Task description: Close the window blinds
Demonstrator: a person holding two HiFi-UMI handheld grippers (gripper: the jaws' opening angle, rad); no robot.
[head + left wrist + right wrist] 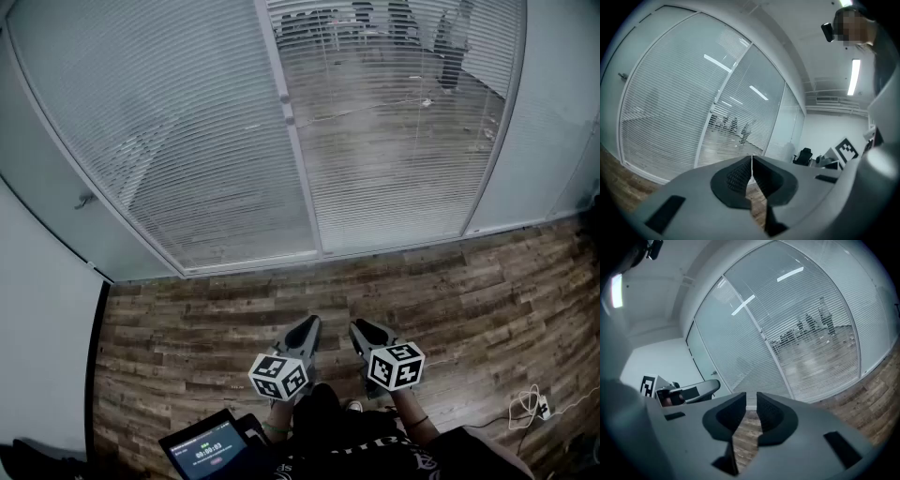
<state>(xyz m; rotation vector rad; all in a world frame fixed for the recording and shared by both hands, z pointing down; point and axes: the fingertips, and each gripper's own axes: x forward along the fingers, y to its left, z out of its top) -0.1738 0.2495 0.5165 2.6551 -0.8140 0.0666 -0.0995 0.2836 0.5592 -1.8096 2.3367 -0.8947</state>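
Observation:
The glass wall carries two slatted blinds. The left blind (178,141) looks mostly closed and milky. The right blind (403,131) has its slats turned open, so a room with people shows through it. A small knob (286,97) sits on the white post between them. Both grippers are held low over the wooden floor, well short of the blinds. My left gripper (309,324) (752,158) is shut with its jaws touching and nothing in them. My right gripper (359,328) (751,397) shows a narrow gap between its jaws, with nothing held.
A tablet with a lit screen (211,452) sits at my lower left. A white cable and plug (534,405) lie on the floor at the right. A door handle (84,200) is on the left wall panel. A black office chair (804,156) stands to the right.

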